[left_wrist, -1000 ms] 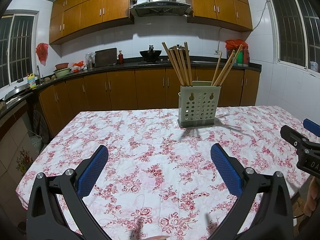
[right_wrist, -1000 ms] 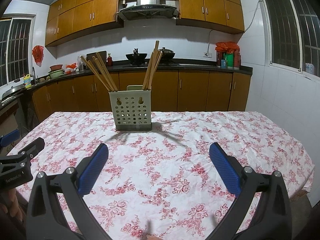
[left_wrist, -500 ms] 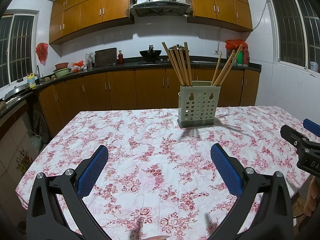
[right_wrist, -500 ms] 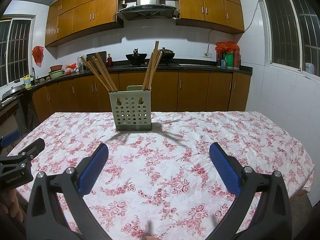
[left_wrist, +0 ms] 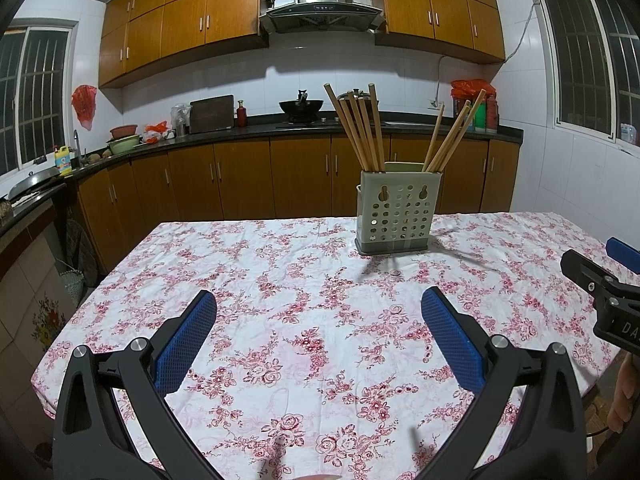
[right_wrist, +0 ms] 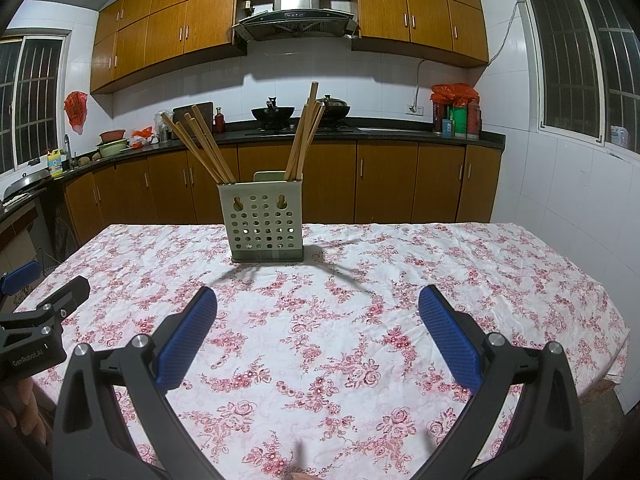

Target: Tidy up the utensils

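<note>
Left gripper [left_wrist: 318, 312] and right gripper [right_wrist: 318, 308] both hang spread wide and empty above the near half of the floral tablecloth [left_wrist: 280, 300]. The perforated utensil holder [left_wrist: 396, 216] stands upright at the far centre, with chopsticks [left_wrist: 362, 132] fanned in 2 bunches, 1 left, 1 right. Judgement: approach a single bunch from above, close on the shafts mid-length and lift straight to avoid tipping the holder. The holder's inner compartments are hidden, and overlapping sticks make the exact count unclear.
</note>
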`<control>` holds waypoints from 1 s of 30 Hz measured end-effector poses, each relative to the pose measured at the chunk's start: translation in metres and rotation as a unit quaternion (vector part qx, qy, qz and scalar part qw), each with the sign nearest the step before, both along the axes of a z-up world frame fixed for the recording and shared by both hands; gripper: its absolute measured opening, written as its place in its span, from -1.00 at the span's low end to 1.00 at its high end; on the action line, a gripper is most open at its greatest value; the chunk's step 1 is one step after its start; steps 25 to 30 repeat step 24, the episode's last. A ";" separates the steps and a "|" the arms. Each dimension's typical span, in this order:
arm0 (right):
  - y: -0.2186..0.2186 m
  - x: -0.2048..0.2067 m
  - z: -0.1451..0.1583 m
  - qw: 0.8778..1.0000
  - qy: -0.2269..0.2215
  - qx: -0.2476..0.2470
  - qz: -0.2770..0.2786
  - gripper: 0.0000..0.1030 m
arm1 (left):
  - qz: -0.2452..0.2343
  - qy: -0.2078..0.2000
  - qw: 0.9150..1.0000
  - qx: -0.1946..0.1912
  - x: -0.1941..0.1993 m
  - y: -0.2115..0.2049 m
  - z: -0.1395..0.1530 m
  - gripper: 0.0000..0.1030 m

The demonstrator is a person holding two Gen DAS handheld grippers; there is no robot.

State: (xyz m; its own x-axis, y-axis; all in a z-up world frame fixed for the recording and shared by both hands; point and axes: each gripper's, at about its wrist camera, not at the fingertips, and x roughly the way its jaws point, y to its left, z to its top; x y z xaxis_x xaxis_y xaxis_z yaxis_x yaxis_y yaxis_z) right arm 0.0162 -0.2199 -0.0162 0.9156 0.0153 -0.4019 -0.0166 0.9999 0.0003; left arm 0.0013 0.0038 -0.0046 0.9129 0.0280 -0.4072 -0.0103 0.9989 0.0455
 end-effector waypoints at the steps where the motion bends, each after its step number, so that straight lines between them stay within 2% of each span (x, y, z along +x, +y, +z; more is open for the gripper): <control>1: 0.000 0.000 0.000 1.000 0.000 0.000 0.000 0.92 | 0.000 0.000 1.000 0.000 0.000 0.000 0.000 0.97; 30: 0.000 0.000 0.000 1.000 0.000 0.000 -0.001 0.92 | 0.002 0.003 1.000 -0.002 0.000 -0.002 -0.002 0.97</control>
